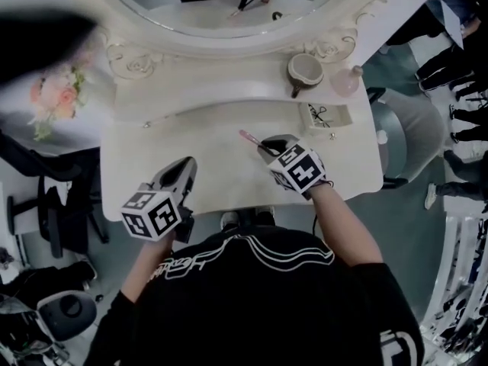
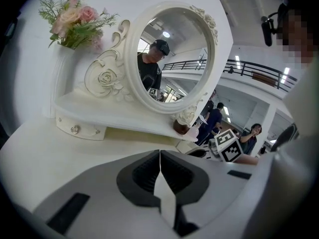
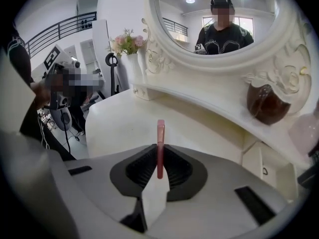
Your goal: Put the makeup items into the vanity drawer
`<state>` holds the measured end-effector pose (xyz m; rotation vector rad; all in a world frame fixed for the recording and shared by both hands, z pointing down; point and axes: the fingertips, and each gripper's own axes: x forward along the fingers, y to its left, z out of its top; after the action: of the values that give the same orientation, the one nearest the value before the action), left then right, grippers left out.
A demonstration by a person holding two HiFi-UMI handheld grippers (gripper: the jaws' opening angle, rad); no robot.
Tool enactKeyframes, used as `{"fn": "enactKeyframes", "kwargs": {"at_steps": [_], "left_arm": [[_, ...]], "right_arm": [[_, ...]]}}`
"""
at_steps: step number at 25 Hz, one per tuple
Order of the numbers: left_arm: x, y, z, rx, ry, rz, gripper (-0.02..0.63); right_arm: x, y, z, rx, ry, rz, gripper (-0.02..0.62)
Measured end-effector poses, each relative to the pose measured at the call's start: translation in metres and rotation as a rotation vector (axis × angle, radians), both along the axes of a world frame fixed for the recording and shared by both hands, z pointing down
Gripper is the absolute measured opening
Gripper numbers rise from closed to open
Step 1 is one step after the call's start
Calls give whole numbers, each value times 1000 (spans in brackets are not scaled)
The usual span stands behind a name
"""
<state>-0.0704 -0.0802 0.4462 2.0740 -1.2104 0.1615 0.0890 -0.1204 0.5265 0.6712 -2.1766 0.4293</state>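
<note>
Between the jaws of the right gripper [image 3: 159, 156]: one slim pink makeup stick [image 3: 160, 142], clamped by its lower end, the ribbed pads pressed on both sides and the jaws nearly together. The stick stands upright in the right gripper view and projects past the jaw tips over the white vanity desk [image 1: 191, 147].

Ahead and to the right of this gripper: one small white open drawer [image 1: 343, 111], set at the right end of the desk under the raised shelf. A small dark item is seen in it, too small to identify. The stick is held apart from the drawer and outside it.

Beyond the drawer, on the shelf: one rounded brown jar with a pale rim [image 1: 305, 71], and just to its right one pale pink glass bottle [image 1: 347, 81].

Ahead of both grippers: one oval mirror in a carved white frame [image 1: 229, 6].

Left of the right gripper, near the desk's front edge: the left gripper [image 2: 159, 166], jaws closed against each other with nothing between them.

Far ahead and left of the left gripper: one spray of pink artificial flowers with green leaves [image 2: 75, 19].
</note>
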Motion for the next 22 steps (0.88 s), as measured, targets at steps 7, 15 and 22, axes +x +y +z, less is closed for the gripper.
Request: {"fn": "enactKeyframes", "kwargs": {"at_steps": [7, 15, 22], "left_arm": [[39, -24, -12, 36, 3, 48, 25], [78, -46, -19, 48, 3, 82, 25], [99, -61, -17, 40, -6, 84, 25]], "right_arm": [[50, -12, -29, 52, 0, 18, 63], [109, -33, -47, 100, 42, 33, 63], [157, -53, -49, 115, 94, 31, 63]]}}
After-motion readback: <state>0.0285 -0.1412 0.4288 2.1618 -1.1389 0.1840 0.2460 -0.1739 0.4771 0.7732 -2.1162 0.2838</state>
